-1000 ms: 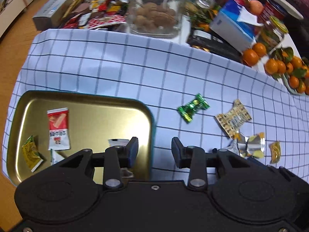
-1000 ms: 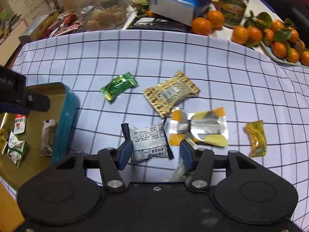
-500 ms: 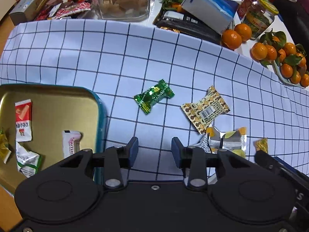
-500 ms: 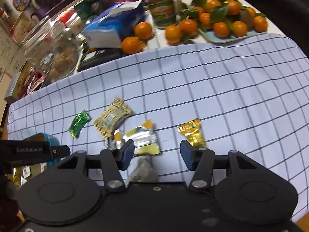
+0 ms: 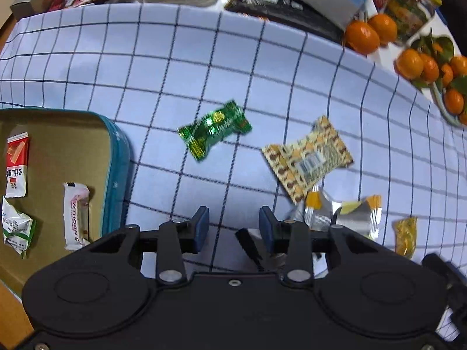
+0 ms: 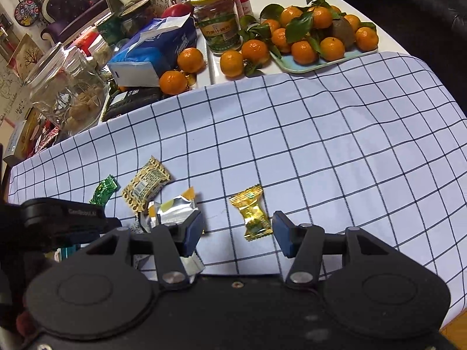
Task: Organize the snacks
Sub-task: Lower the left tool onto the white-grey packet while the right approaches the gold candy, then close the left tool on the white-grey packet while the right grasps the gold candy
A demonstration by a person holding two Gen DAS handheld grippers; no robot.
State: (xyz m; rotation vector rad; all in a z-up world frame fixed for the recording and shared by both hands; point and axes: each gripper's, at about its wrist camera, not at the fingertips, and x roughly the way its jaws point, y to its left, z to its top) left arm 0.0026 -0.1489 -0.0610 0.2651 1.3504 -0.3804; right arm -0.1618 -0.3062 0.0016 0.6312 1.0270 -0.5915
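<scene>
Left claw [image 5: 233, 229]: spread, nothing between the pads; it hangs over bare checked cloth [image 5: 204, 58] at the lower middle of the left view.
Right claw [image 6: 238, 234]: spread, pinching nothing; the gold candy [image 6: 252, 215] lies on the cloth just above the gap between its pads, at the lower middle of the right view.
Tin tray [image 5: 116, 157]: at the left edge of the left view, on the bench; four small packets already lie in it, among them a red-and-white packet [image 5: 16, 170] and a pink-white bar [image 5: 76, 215].
Loose snacks: green candy [image 5: 214, 131] at the centre of the left view, near the tray; patterned packet [image 5: 308, 159] to its right; silver-and-orange packet [image 5: 341, 214] below that one, partly behind the claw.
How they will handle: I judge all of them light and thin, with smooth crinkly wrappers that slide easily on cloth and can slip out of a weak pinch; the contents may crush under strong pressing.
Where to take hold: for the twisted candies, across the thick middle, not on the flat twisted ends; for the flat packets, at a sealed edge that stands a little off the cloth.
Background: oranges [image 6: 318, 46], a glass jar [image 6: 67, 93] and a tissue pack [image 6: 151, 52] stand at the top of the right view, well apart from the snacks.
</scene>
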